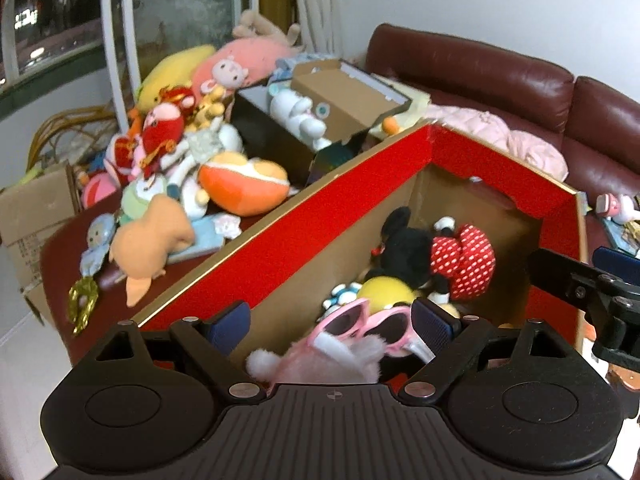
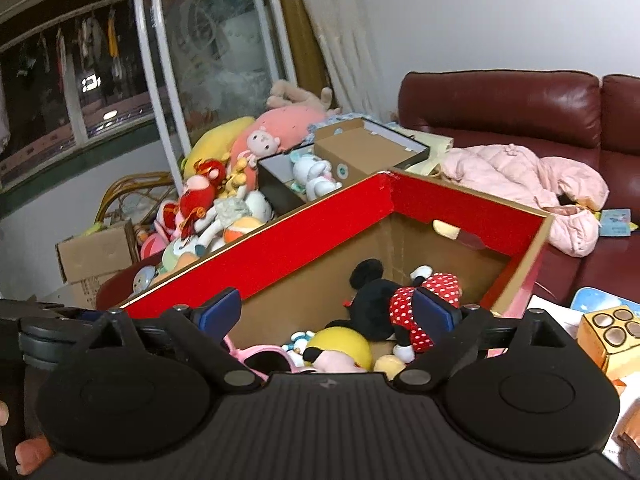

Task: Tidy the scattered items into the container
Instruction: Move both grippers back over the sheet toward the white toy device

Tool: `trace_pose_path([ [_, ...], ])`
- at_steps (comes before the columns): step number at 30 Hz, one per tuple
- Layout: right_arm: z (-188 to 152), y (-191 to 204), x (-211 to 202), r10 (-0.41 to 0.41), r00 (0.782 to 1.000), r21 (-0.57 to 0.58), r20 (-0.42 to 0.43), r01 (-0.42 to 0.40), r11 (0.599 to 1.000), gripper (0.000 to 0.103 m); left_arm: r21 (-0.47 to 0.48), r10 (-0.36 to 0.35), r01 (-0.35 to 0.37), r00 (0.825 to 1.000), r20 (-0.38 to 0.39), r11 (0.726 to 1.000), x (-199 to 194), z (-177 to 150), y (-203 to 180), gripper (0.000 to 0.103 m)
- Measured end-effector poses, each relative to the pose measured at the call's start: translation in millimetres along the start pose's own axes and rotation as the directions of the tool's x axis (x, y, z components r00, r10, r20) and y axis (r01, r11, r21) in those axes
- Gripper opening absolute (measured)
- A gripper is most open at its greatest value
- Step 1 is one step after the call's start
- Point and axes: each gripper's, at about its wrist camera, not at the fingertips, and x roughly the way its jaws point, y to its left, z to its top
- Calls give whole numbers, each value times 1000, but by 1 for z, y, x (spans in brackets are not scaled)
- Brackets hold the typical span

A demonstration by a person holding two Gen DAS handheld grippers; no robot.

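Note:
A big red cardboard box (image 1: 304, 216) stands open in front of both grippers; it also shows in the right wrist view (image 2: 312, 224). Inside lie a Minnie Mouse doll (image 1: 432, 256) (image 2: 396, 300), a yellow plush (image 1: 384, 290) (image 2: 344, 344) and a pink plush with sunglasses (image 1: 352, 340). My left gripper (image 1: 332, 324) is open over the box's near edge, with the pink plush between its jaws but not squeezed. My right gripper (image 2: 332, 312) is open and empty above the box. Scattered plush toys (image 1: 172, 184) (image 2: 208, 208) lie left of the box.
A black shoebox with a white toy (image 1: 296, 116) (image 2: 312, 172) stands behind the red box. A dark red leather sofa (image 1: 520, 80) (image 2: 500, 108) carries a pink jacket (image 2: 532, 184). A yellow cube (image 2: 612, 336) sits at right. A cardboard carton (image 1: 36, 216) stands at left.

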Motion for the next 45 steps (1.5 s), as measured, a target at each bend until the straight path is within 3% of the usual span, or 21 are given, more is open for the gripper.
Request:
trace_pose_path([
  [7,0,-25,-24,-56,997,62,56,52,997,95,56,-34,31,998,54,998,-15,6,-32,94],
  [14,-10,-67,-54,-145,986,158,83,131,979,96,154,-123,108,988,90,982,-33,5,-83,94],
  [20,-29,-109,-80,-235,969,247,80,209,946,96,253,-190,163,978,87,954,-45,-5,-133,95],
  [24,-45,-145,-101,-303,950,343,69,263,902,96,311,-213,174,972,98,935,-51,-11,-160,95],
  [31,-84,-199,-125,-424,905,438,-31,394,808,96,418,-275,239,961,28,876,-43,-37,-214,95],
  [35,-102,-219,-125,-447,889,470,-103,440,766,96,472,-299,295,952,-68,831,-21,-58,-250,95],
  [41,-119,-243,-112,-416,876,529,-243,479,701,96,479,-292,359,933,-210,801,33,-87,-287,95],
  [45,-128,-256,-98,-374,875,543,-307,484,687,96,471,-282,377,923,-263,797,66,-105,-296,95],
])
